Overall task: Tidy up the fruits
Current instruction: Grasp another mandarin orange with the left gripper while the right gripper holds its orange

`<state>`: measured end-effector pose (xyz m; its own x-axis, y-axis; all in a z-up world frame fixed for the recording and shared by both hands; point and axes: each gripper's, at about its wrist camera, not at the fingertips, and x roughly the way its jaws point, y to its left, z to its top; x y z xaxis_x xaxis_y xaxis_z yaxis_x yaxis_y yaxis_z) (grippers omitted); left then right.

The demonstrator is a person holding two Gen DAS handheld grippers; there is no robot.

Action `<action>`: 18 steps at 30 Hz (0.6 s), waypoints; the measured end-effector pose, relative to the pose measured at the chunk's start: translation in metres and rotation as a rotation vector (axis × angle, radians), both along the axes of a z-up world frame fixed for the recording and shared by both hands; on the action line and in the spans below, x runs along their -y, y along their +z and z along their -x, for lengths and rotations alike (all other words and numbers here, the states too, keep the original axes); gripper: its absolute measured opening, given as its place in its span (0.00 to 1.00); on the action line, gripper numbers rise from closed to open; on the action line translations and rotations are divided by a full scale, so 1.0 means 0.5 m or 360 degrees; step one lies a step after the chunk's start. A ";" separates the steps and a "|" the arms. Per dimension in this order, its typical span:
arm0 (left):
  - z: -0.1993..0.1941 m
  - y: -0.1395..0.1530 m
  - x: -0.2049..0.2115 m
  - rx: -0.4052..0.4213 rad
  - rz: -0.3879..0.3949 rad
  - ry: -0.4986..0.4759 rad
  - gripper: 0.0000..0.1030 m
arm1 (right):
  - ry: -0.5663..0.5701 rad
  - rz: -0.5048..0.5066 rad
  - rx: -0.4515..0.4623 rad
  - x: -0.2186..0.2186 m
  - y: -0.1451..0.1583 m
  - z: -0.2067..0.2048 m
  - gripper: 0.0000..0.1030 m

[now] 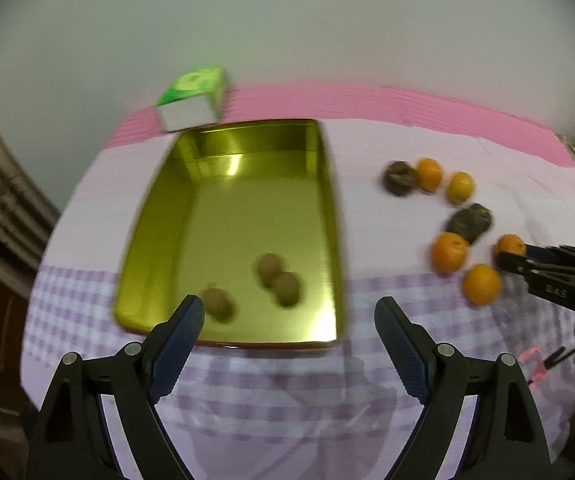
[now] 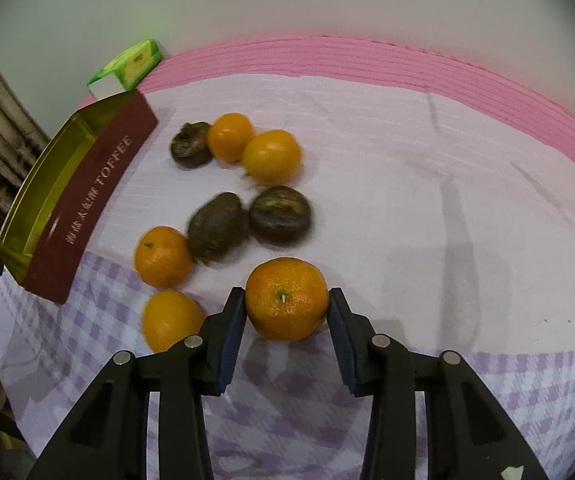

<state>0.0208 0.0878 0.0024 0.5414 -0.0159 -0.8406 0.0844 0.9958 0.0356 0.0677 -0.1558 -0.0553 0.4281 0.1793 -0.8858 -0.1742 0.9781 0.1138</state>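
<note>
My right gripper [image 2: 287, 300] has its pads pressed on either side of a mandarin [image 2: 286, 298], stem end facing the lens, low over the checked cloth [image 2: 487, 380]. My left gripper [image 1: 289, 308] stands wide with nothing between its fingers, hanging over the near rim of the gold tin [image 1: 327, 208].

The tin lies to the left of the held mandarin, its long axis running away from me, so I judge the right hand must carry across the loose fruit to reach it.

The left view alone shows inside the tin: three brownish fruits [image 1: 271, 268] near the front. The right view alone shows the tin's red wall and the grip itself.
</note>
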 end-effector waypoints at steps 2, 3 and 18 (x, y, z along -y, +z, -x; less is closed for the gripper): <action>-0.001 -0.005 0.033 -0.0022 0.0022 -0.0058 0.85 | -0.0028 0.0011 0.0005 0.022 0.000 0.005 0.37; -0.001 -0.007 0.048 -0.0033 0.0034 -0.0083 0.85 | -0.0042 0.0014 0.0006 0.032 0.000 0.006 0.37; -0.068 -0.049 0.215 -0.0372 0.0325 -0.0102 0.84 | -0.0182 0.0012 0.0032 0.157 -0.001 0.055 0.37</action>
